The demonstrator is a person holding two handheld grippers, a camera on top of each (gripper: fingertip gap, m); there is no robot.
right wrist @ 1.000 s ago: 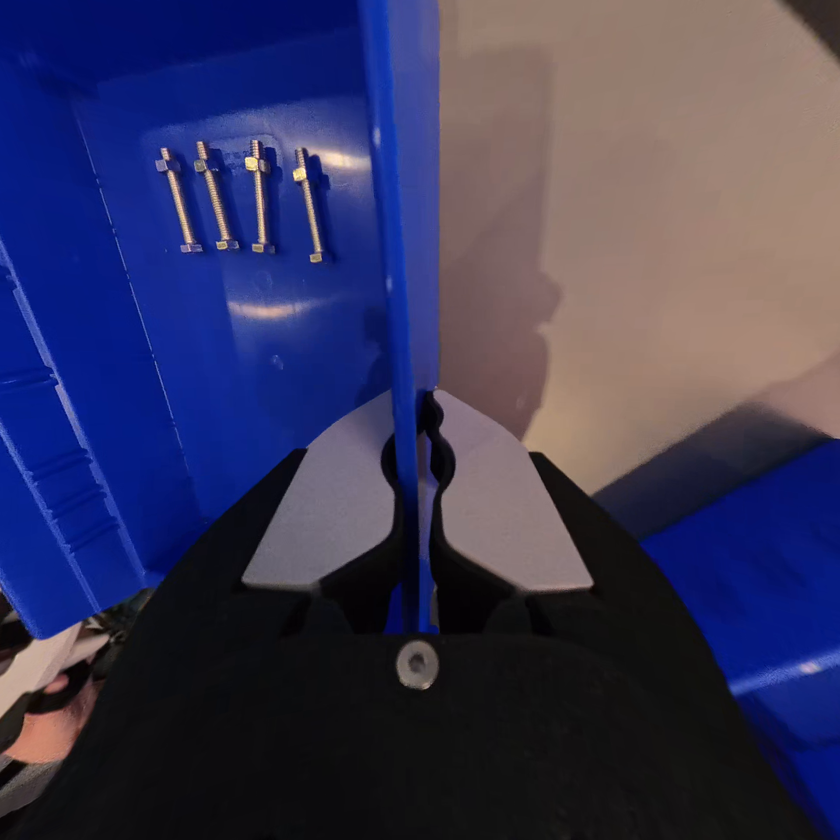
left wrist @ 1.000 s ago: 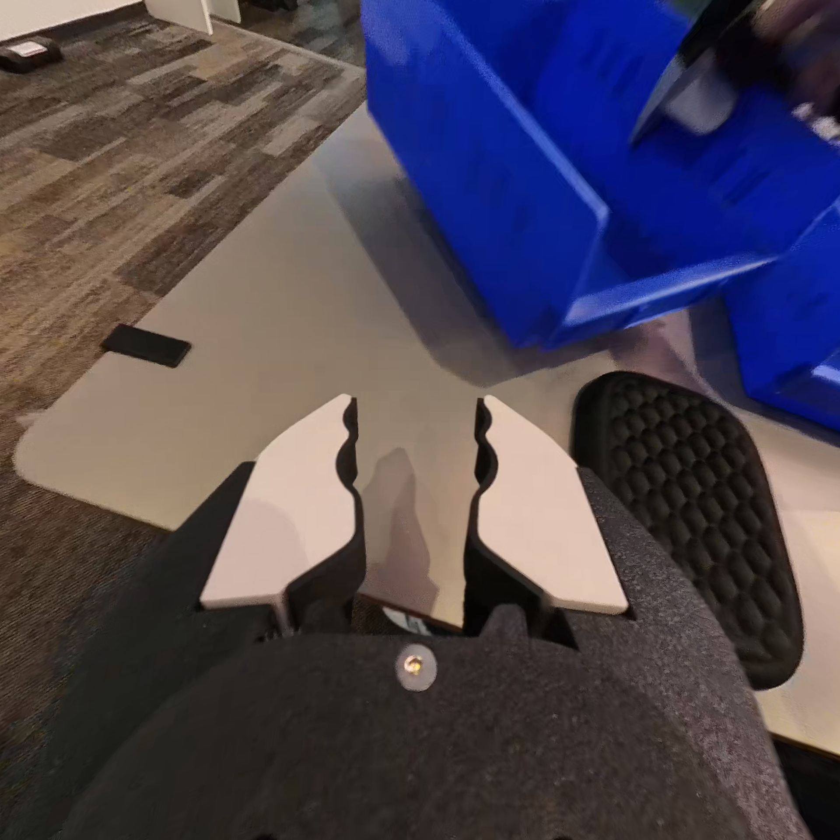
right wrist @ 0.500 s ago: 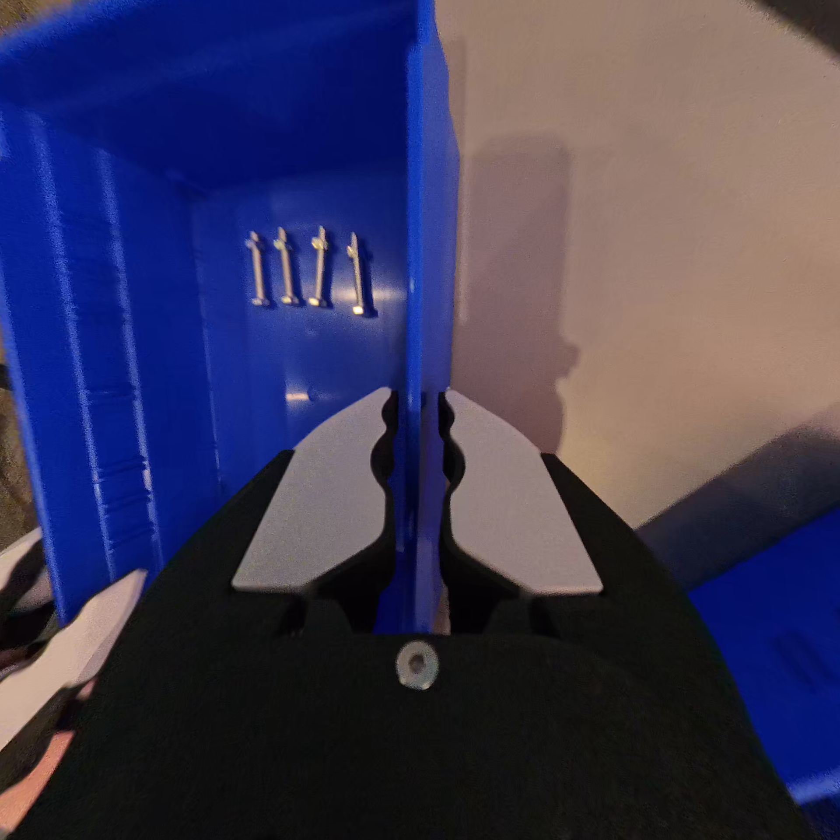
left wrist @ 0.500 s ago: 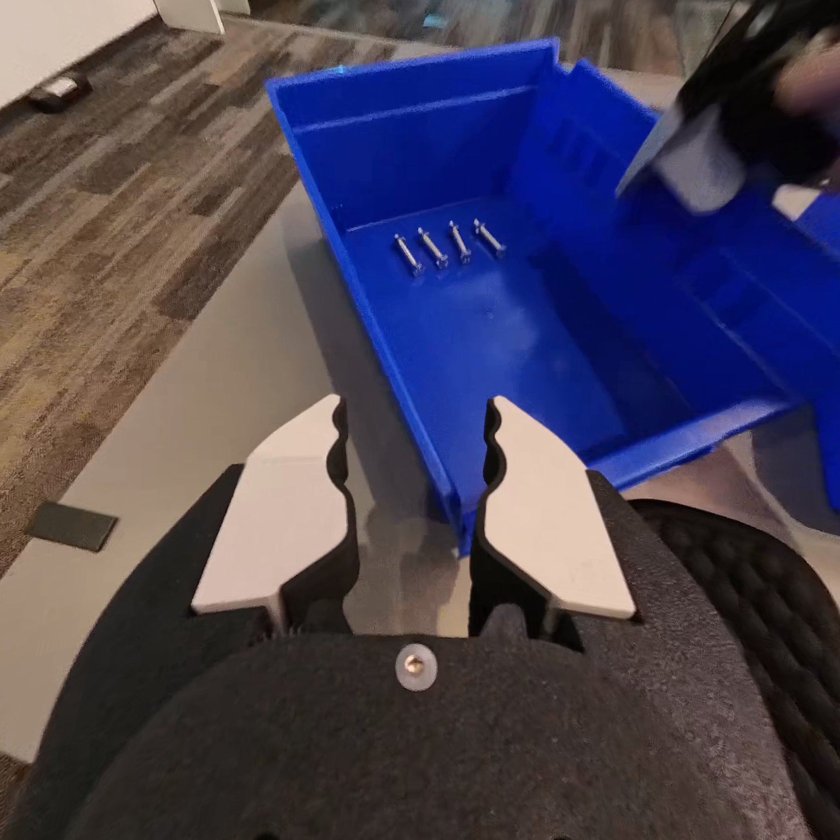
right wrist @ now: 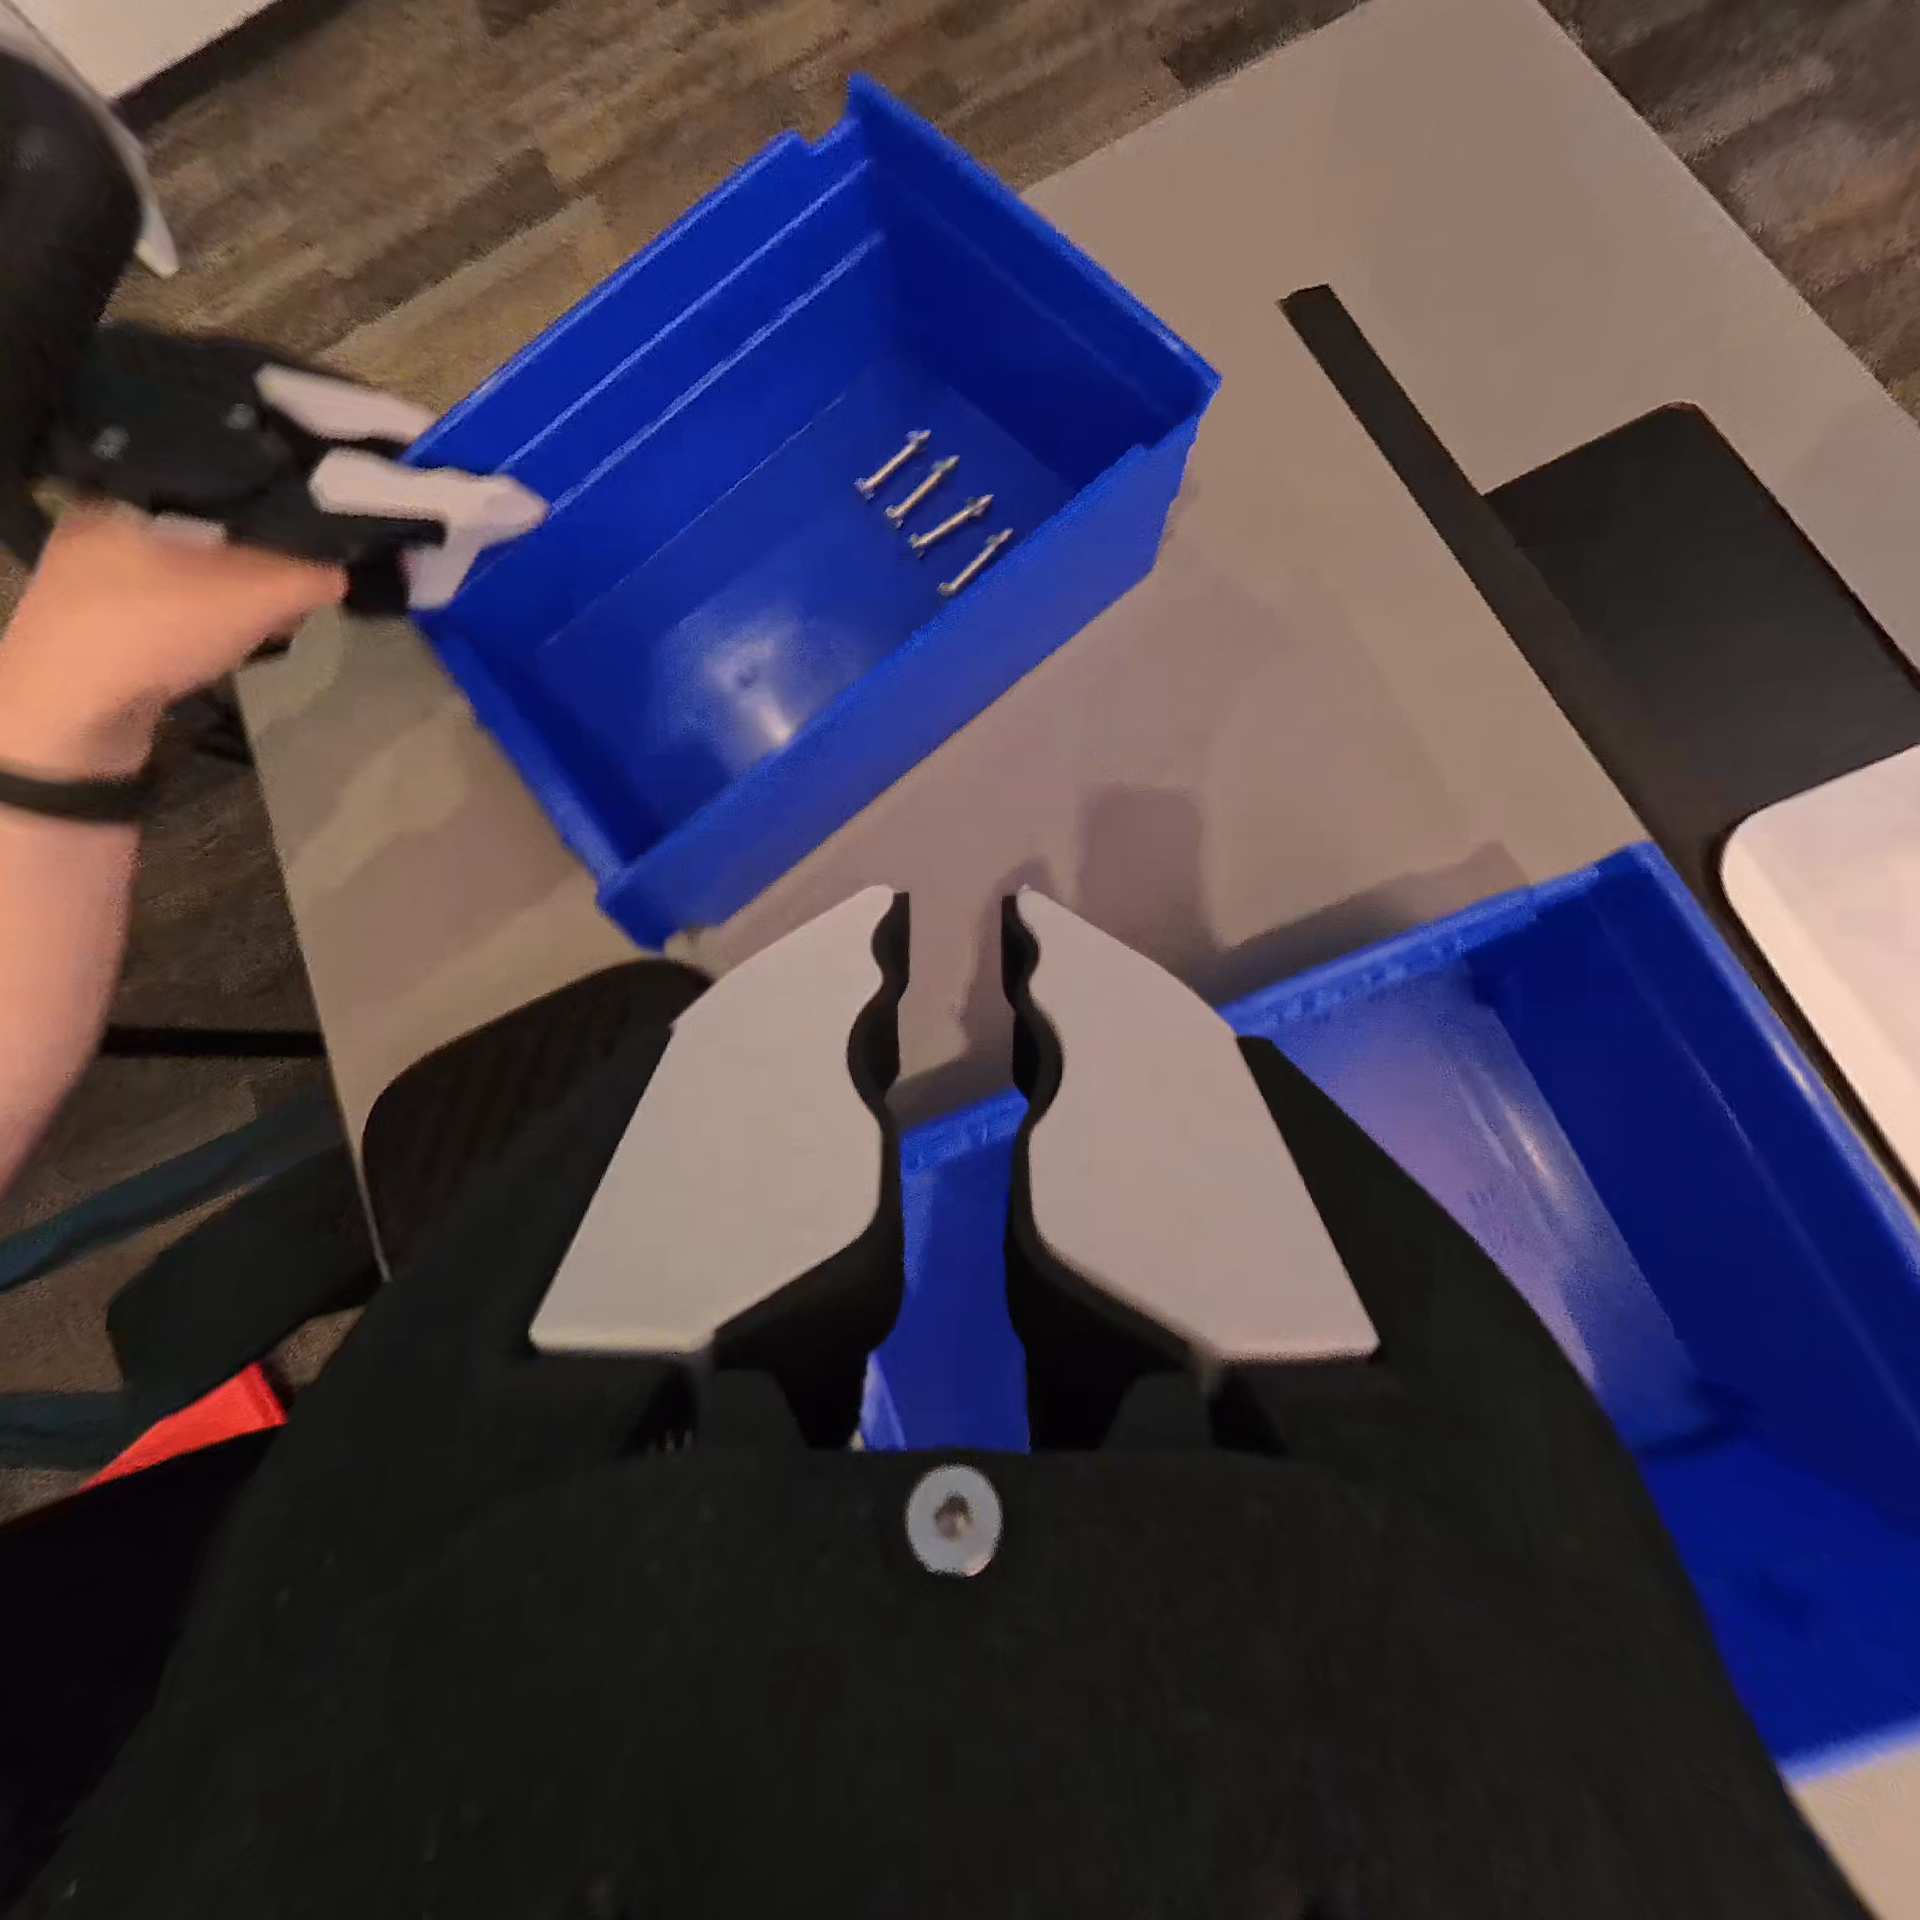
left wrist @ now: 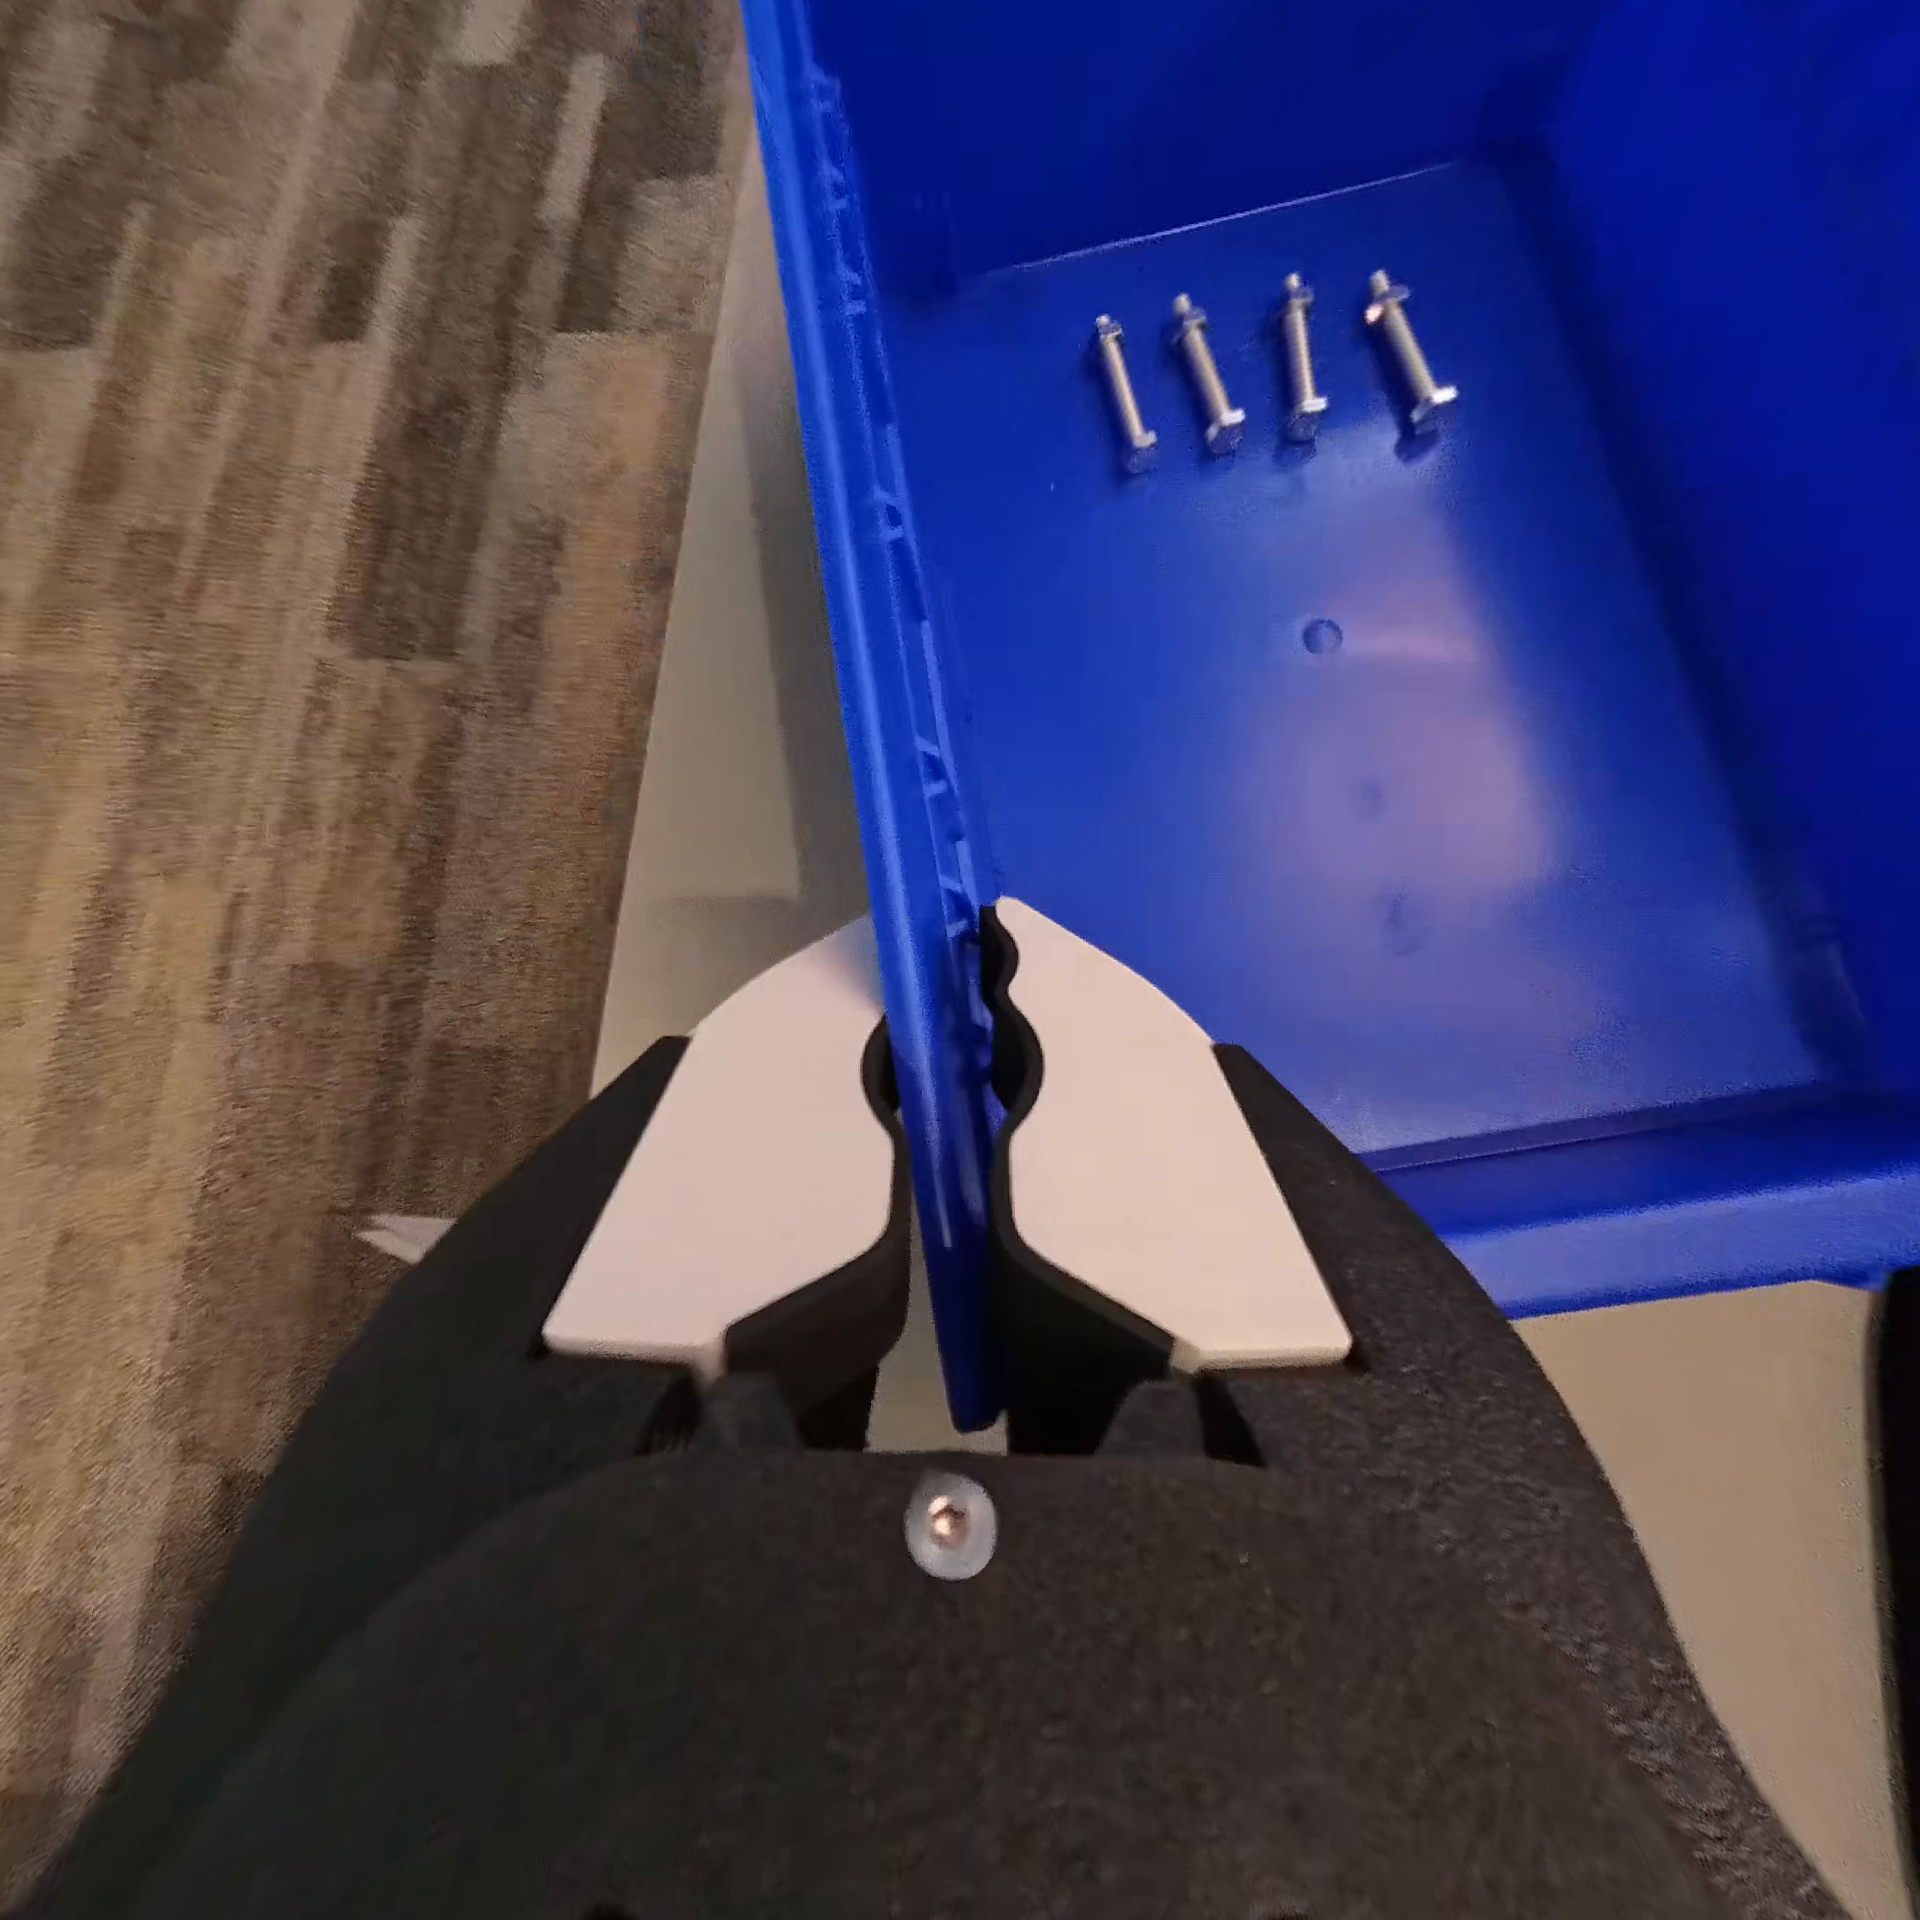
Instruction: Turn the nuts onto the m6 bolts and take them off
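A: What changed over the last second?

B: The grip swapped sides. The right gripper [right wrist: 956, 914], which had been clamped on the wall of the blue bin [right wrist: 1101, 312], has let go and pulled back above the table [right wrist: 1299, 675]. The left gripper [left wrist: 940, 935], which was spread over bare tabletop, has come in and closed on the bin's left side wall.

A: So how do the tools stand?

B: The left one pinches the thin wall of the blue bin [left wrist: 914, 831] near its front corner, one finger outside, one inside. The right one holds nothing; a gap shows between its fingers and the table is visible through it.

A: And the bolts?

B: Four bolts [left wrist: 1273, 374] lie side by side on the bin floor near the back wall, ahead and to the right of the left gripper's tips. Each seems to carry a nut near its far end. From the right gripper they lie well ahead, about straight on [right wrist: 935, 509].

A: Anything else nearby?

B: A second blue bin [right wrist: 1558, 1195] sits just below and to the right of the right gripper. The person's hand [right wrist: 135, 634] holding the left gripper [right wrist: 457, 520] shows far to the left.
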